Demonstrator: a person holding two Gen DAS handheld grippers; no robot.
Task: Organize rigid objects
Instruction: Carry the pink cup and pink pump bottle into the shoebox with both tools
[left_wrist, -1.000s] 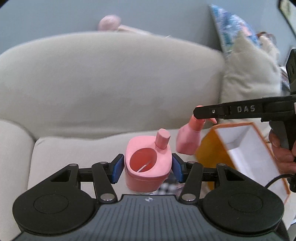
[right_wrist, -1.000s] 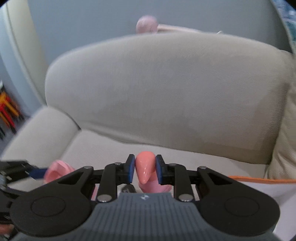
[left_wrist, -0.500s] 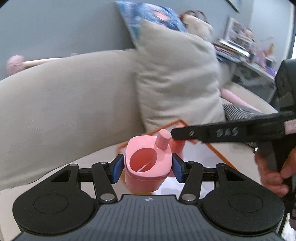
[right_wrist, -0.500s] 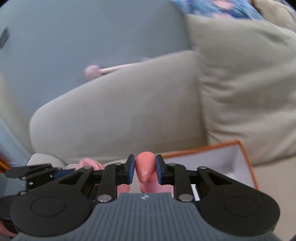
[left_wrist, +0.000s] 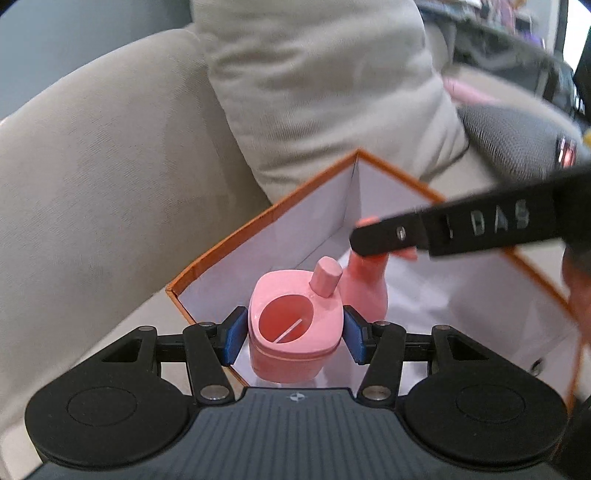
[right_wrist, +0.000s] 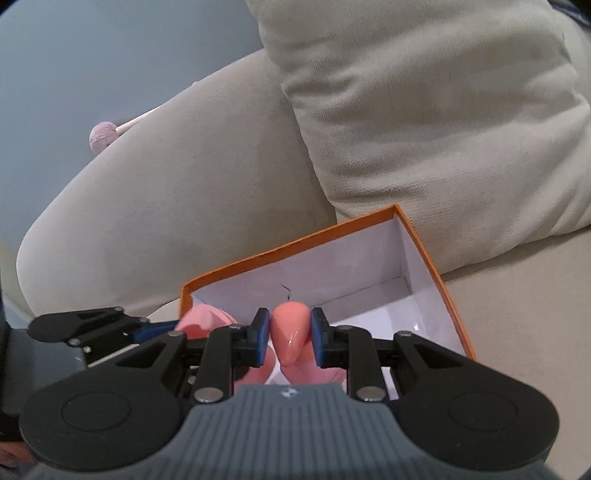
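Note:
My left gripper (left_wrist: 293, 334) is shut on a pink square container (left_wrist: 291, 328) with a round opening and a short spout, held over the near corner of an orange-rimmed white box (left_wrist: 273, 216). My right gripper (right_wrist: 290, 338) is shut on the pump nozzle of a pink bottle (right_wrist: 291, 332). In the left wrist view the pink bottle (left_wrist: 365, 291) hangs just right of the container, inside the box. The box (right_wrist: 421, 251) lies on the beige sofa seat. The container (right_wrist: 205, 321) and the left gripper's fingers (right_wrist: 155, 326) show at the left in the right wrist view.
A beige cushion (left_wrist: 325, 92) leans on the sofa back (left_wrist: 110, 166) right behind the box. A dark grey cushion (left_wrist: 517, 136) lies at the far right. A pink ball on a stick (right_wrist: 101, 136) sits behind the sofa back.
Both grippers have swung right and down with their pink objects, from above the sofa seat to over the open box. The holds are unchanged.

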